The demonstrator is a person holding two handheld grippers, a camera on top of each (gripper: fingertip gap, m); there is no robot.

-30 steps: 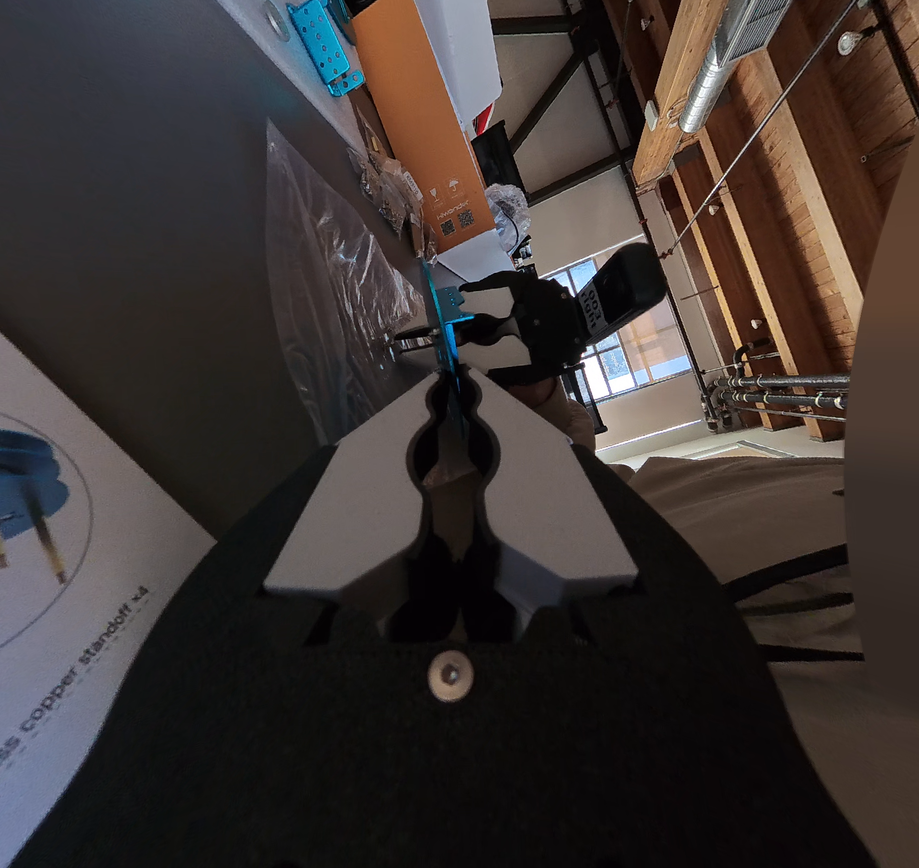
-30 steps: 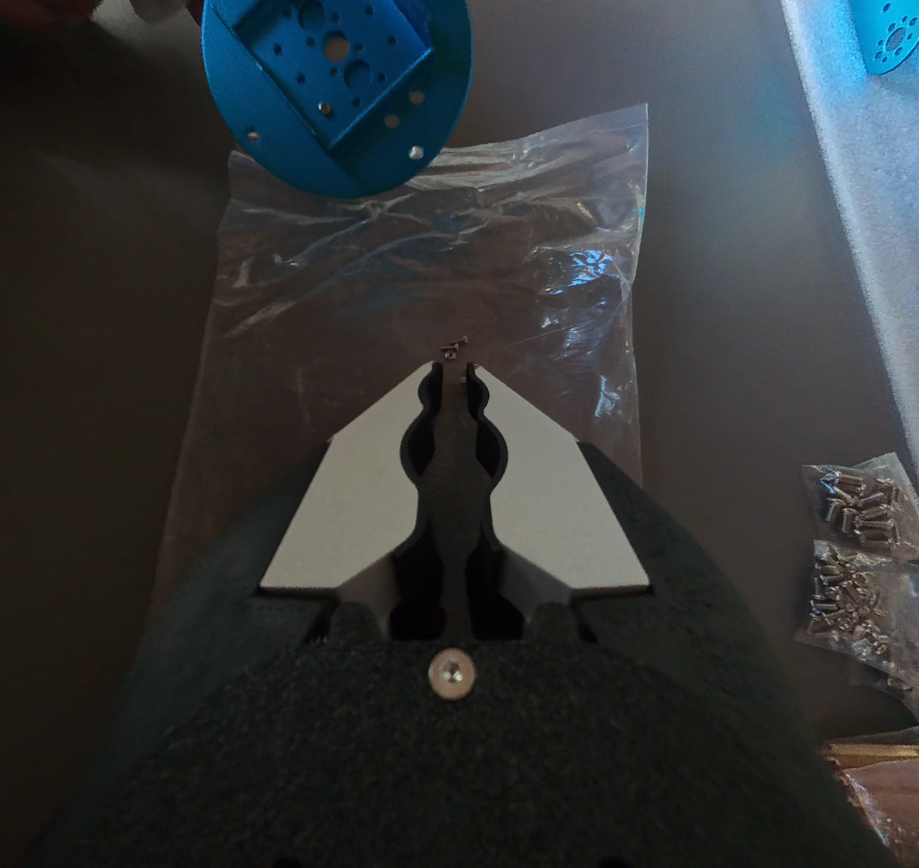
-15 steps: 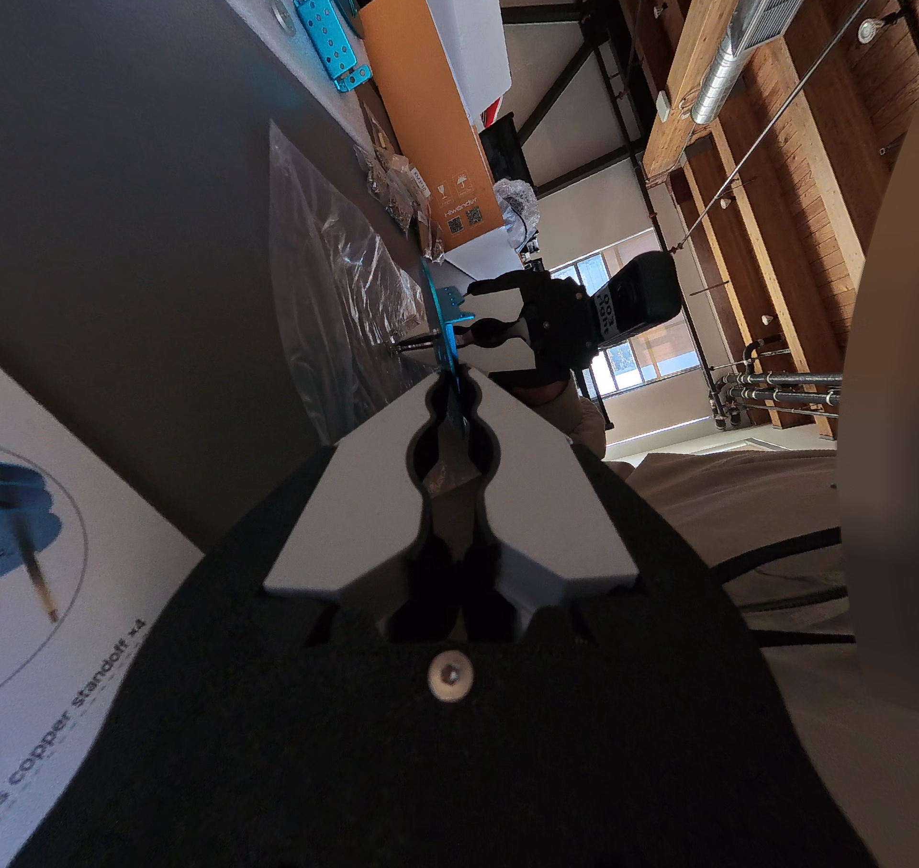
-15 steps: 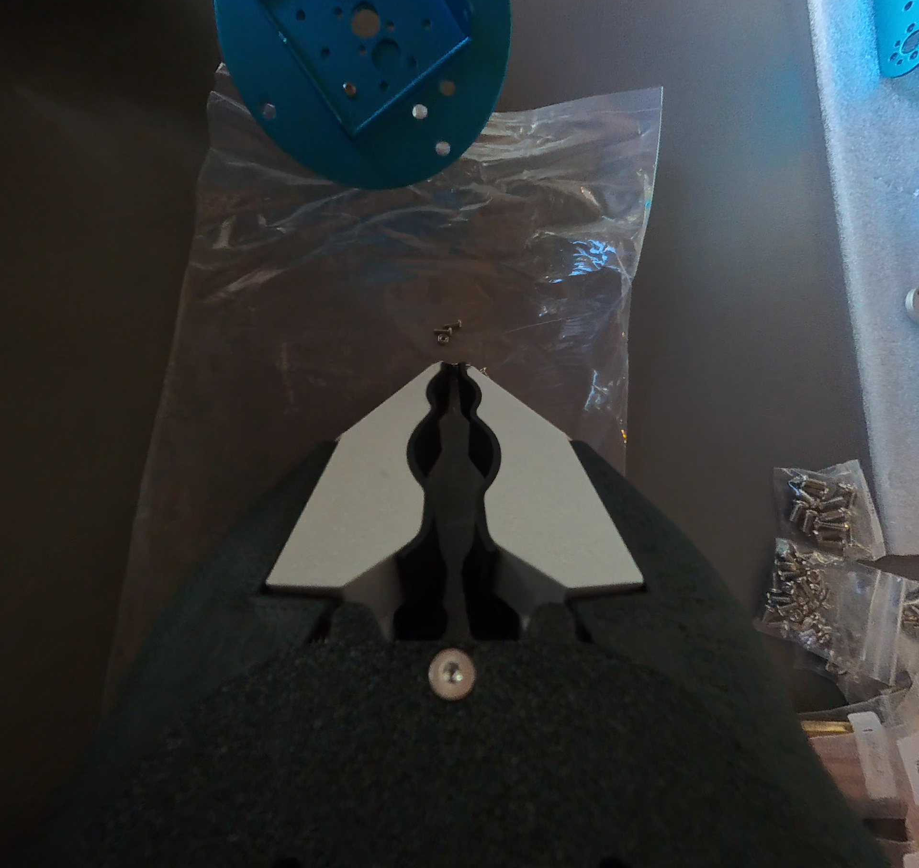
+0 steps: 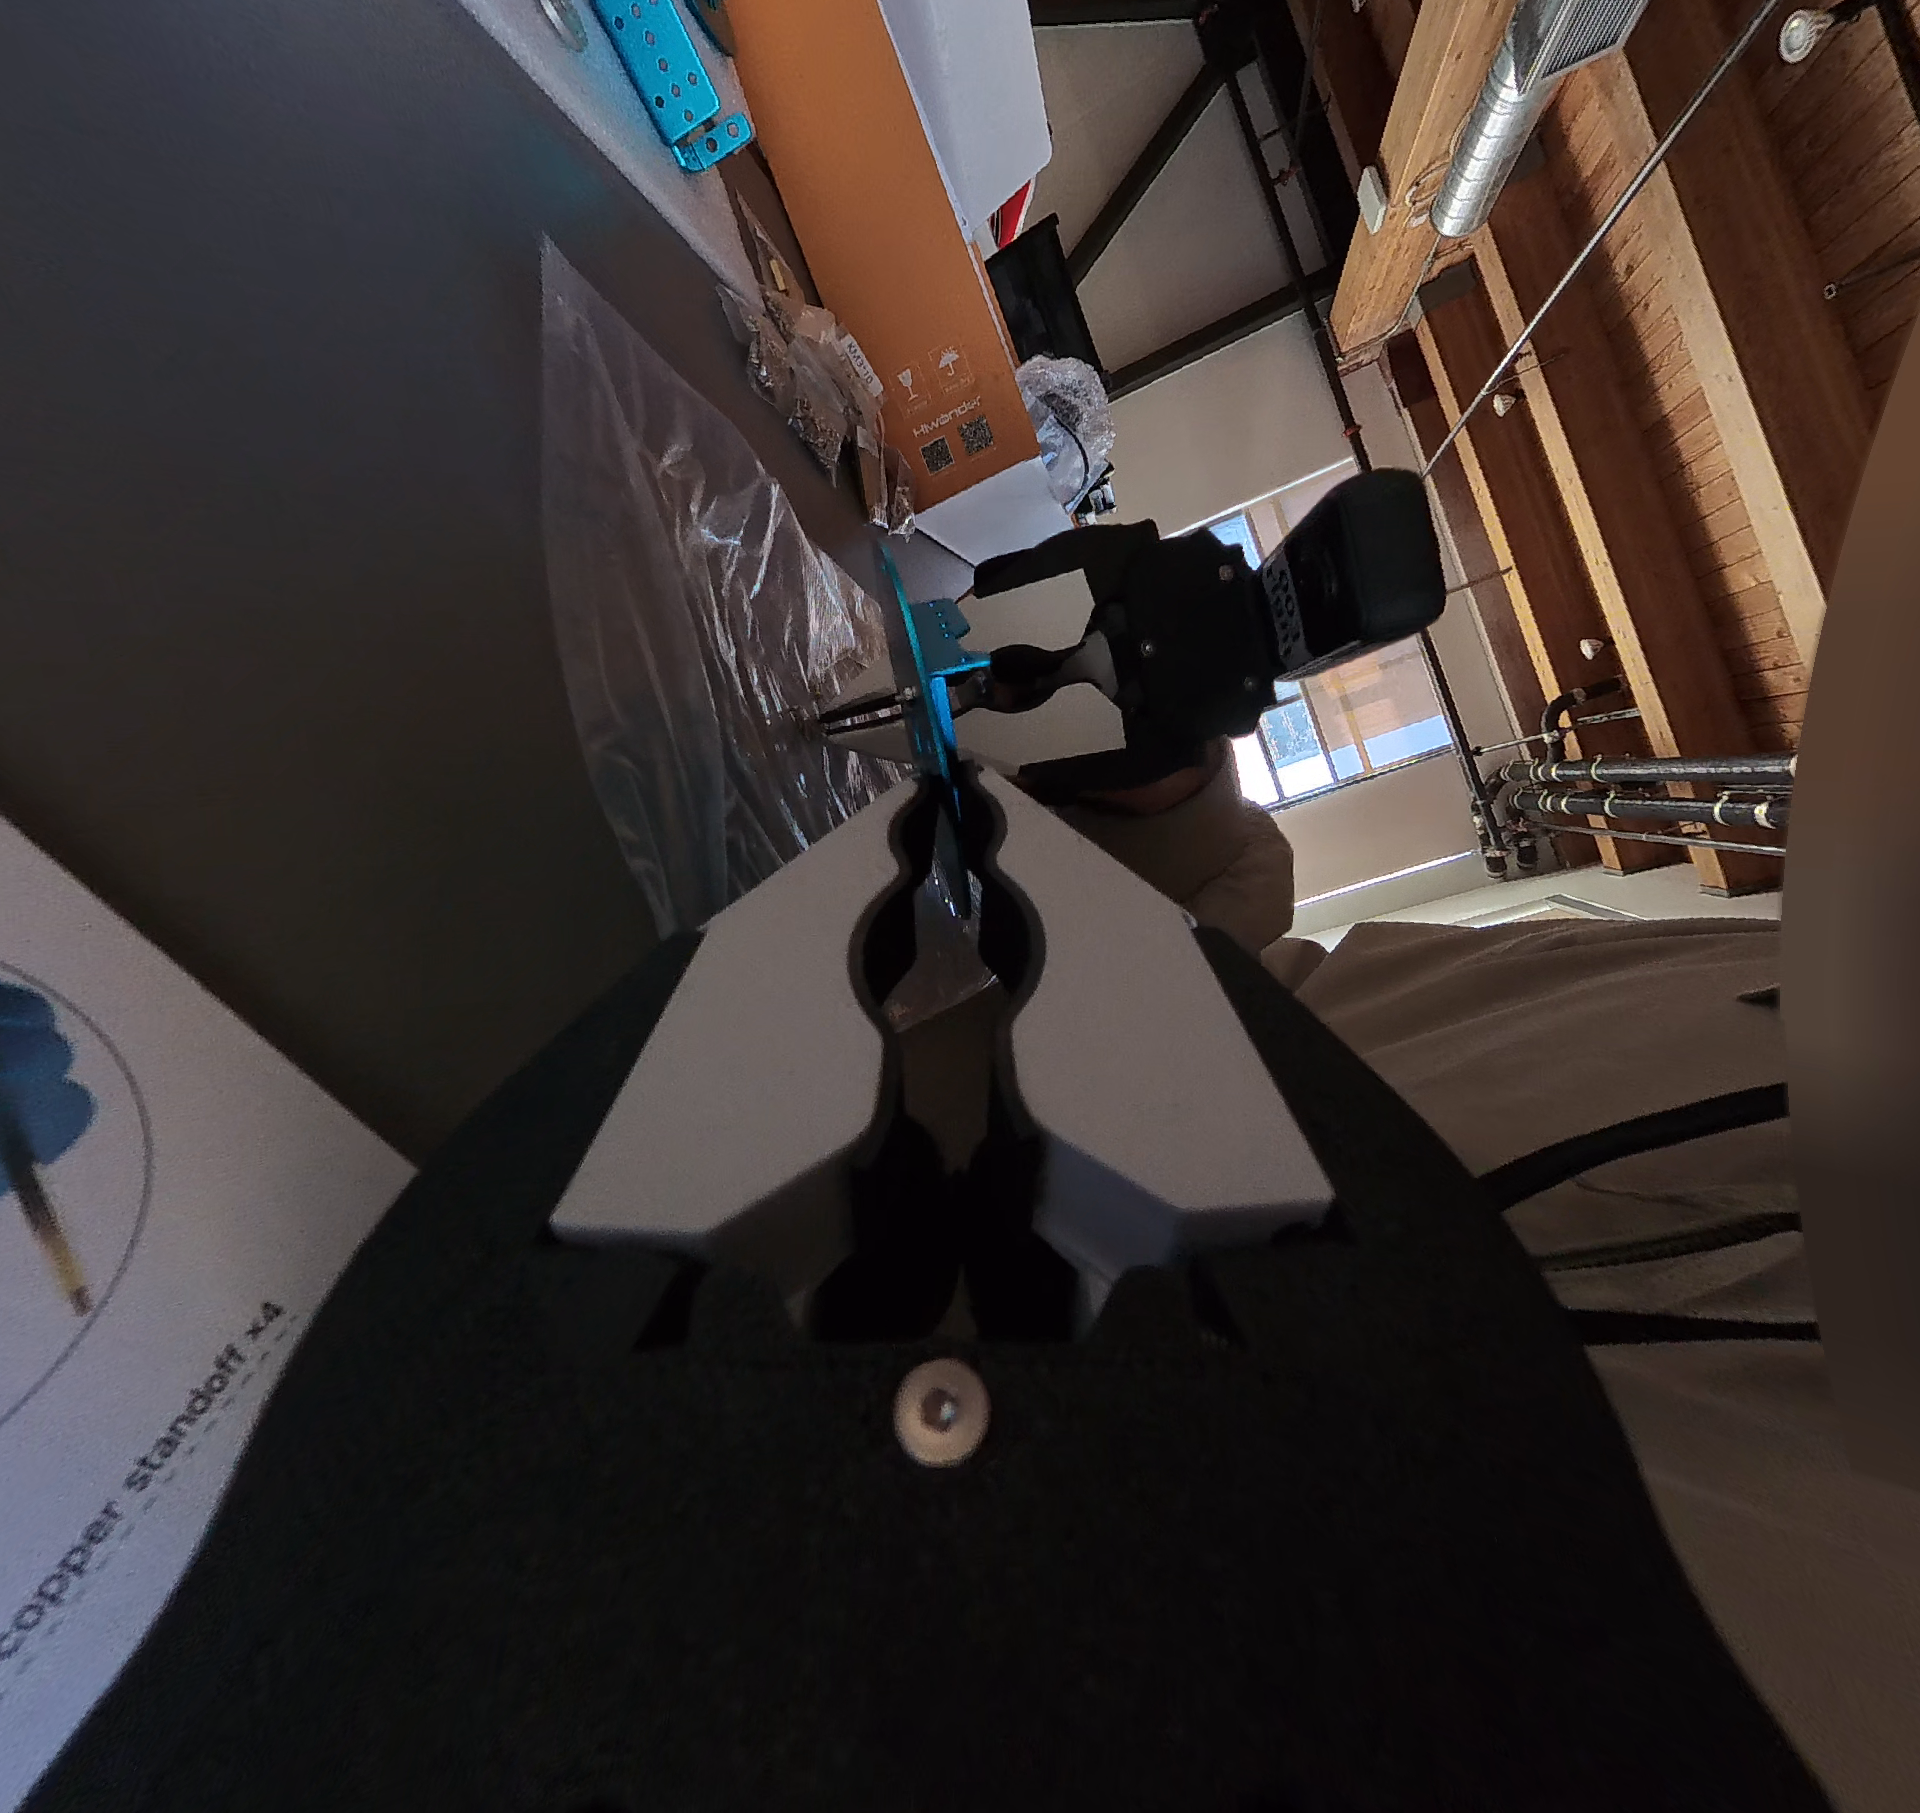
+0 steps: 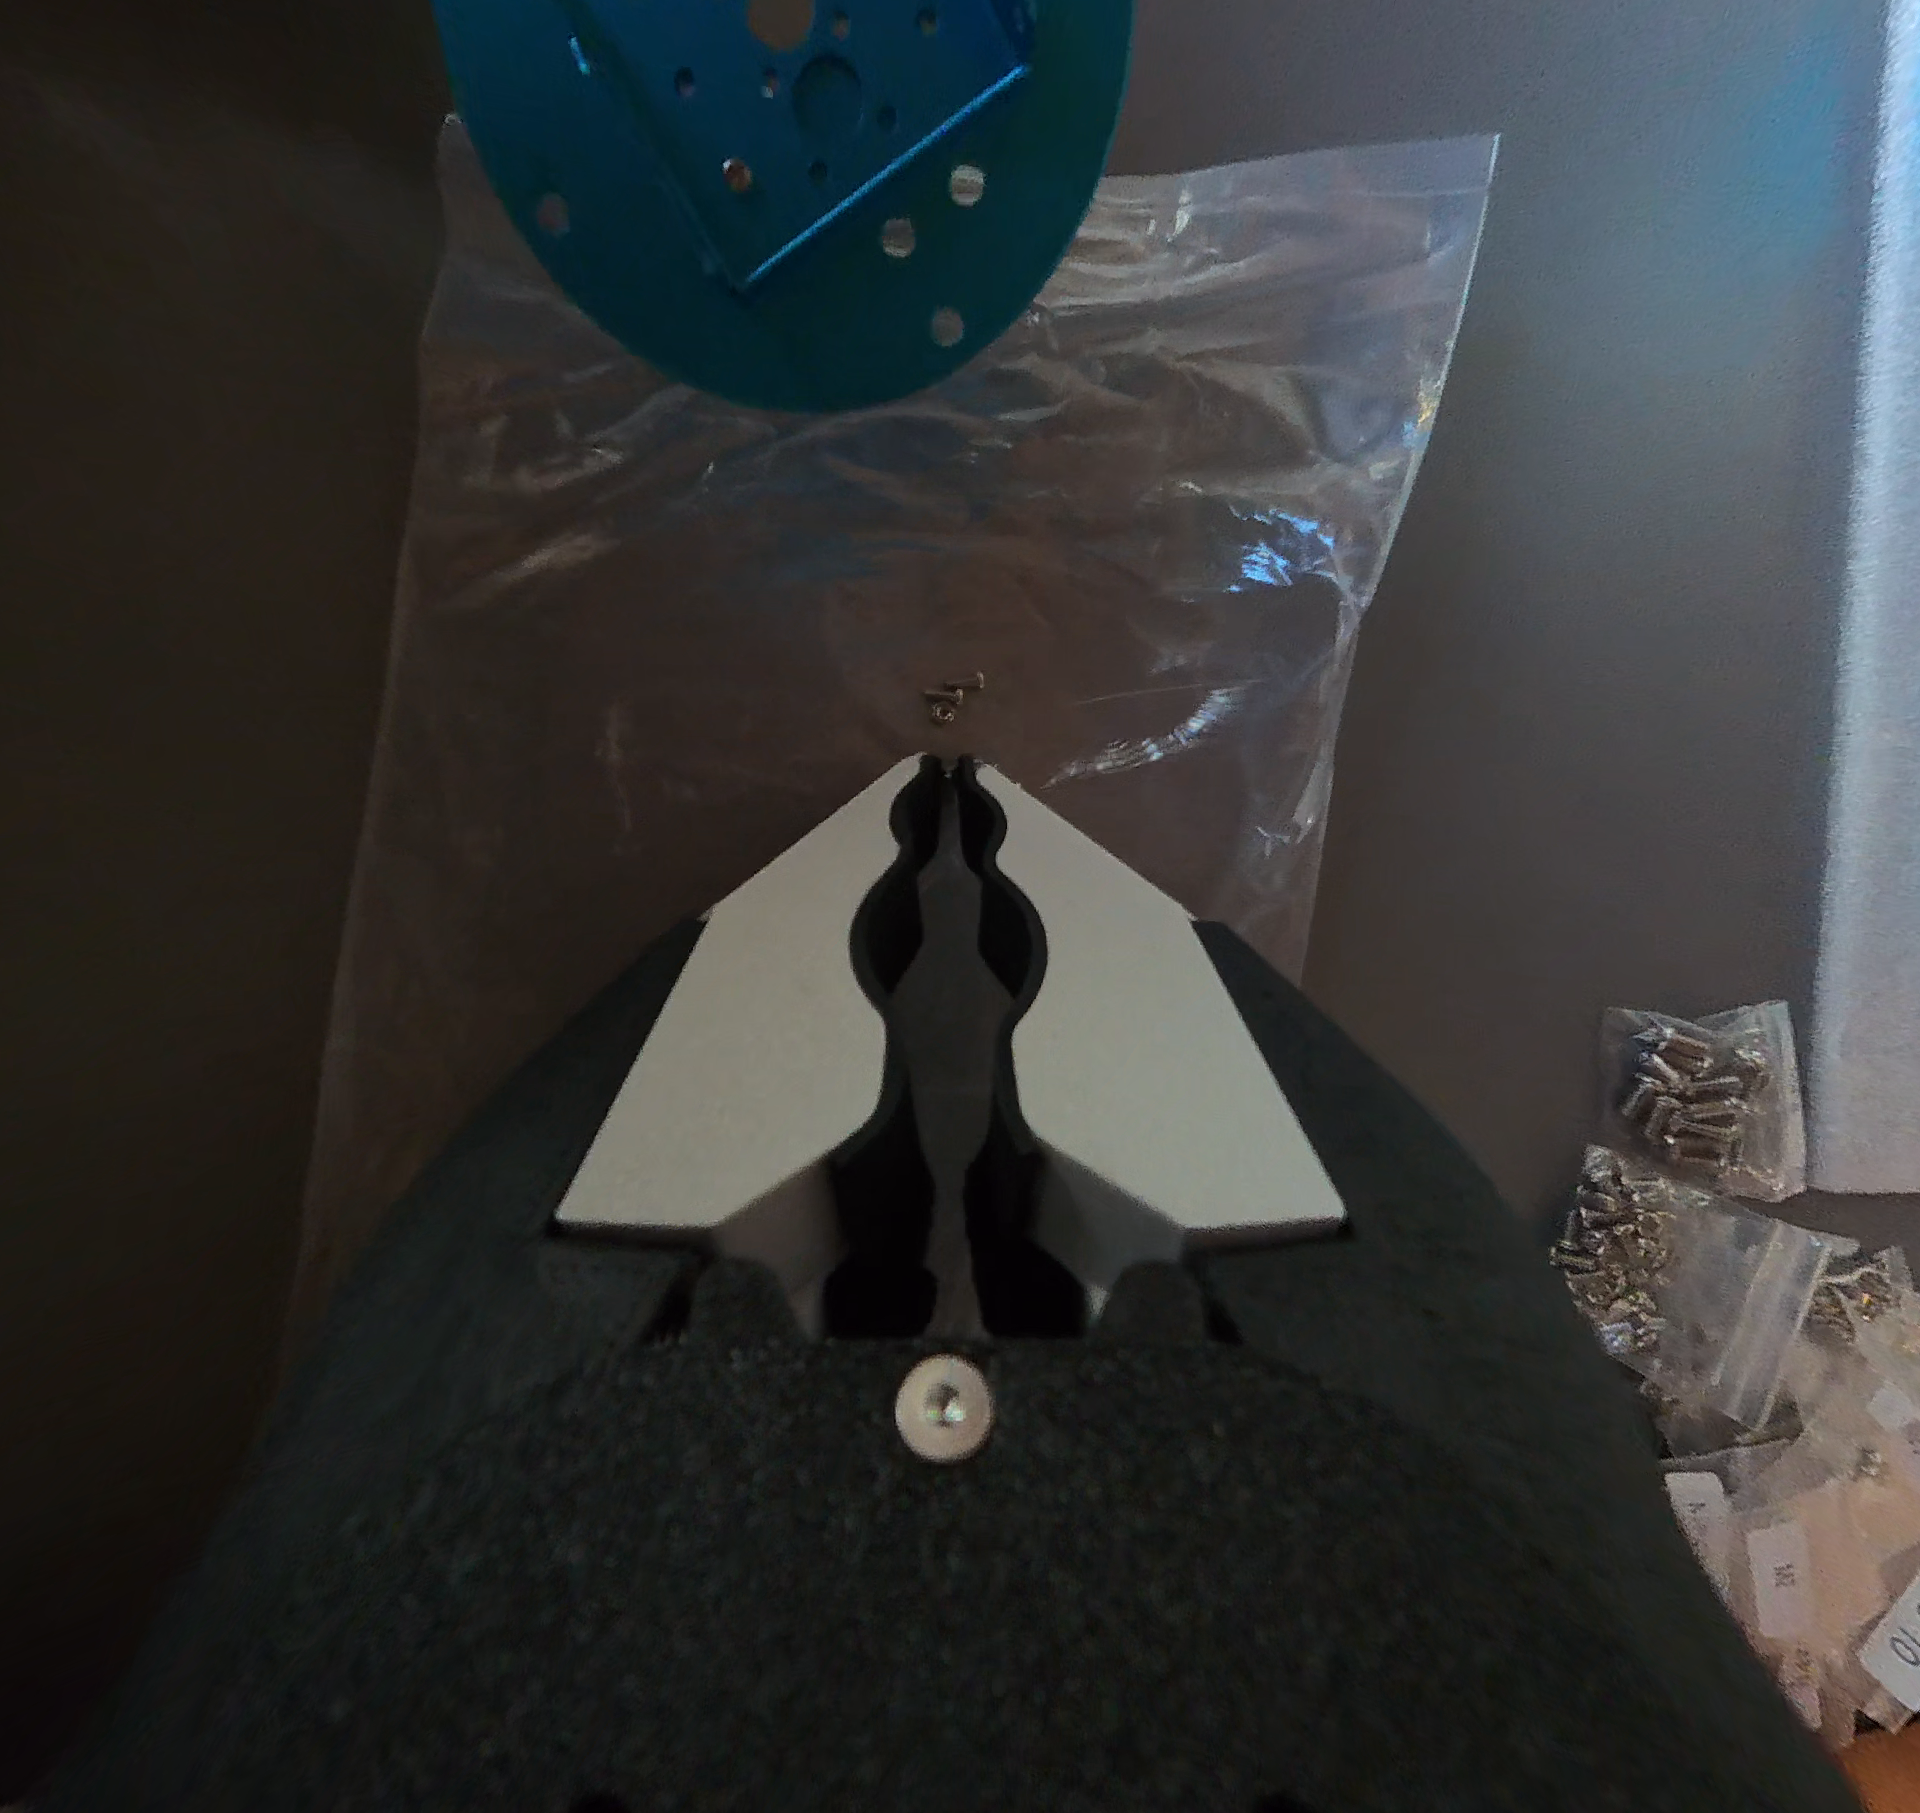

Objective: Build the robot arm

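A: Left gripper [image 5: 948,797] logged first: jaws clenched on the rim of the blue disc [image 5: 920,683], which is held on edge above the table [image 5: 260,361]. A square perforated bracket is seen fixed to the disc's face.

B: Right gripper [image 6: 948,764] logged: jaws drawn almost together, tips low over the clear plastic bag [image 6: 935,516]. A speck is noted at the tips; whether anything is pinched cannot be told.

A: Nearest to those tips?

B: Two loose screws [image 6: 951,703], lying on the bag just beyond the tips, apart from them. The disc is seen farther on, hanging over the bag's far edge.

A: Surroundings noted: a printed sheet [image 5: 104,1192] at the near left of the table.

B: Small bags of screws [image 6: 1683,1119] piled to the right, beside a white foam strip [image 6: 1901,620].

A: Farther off, a blue perforated bracket [image 5: 655,49] is laid on that foam, and an orange box [image 5: 873,205] is stood behind it.
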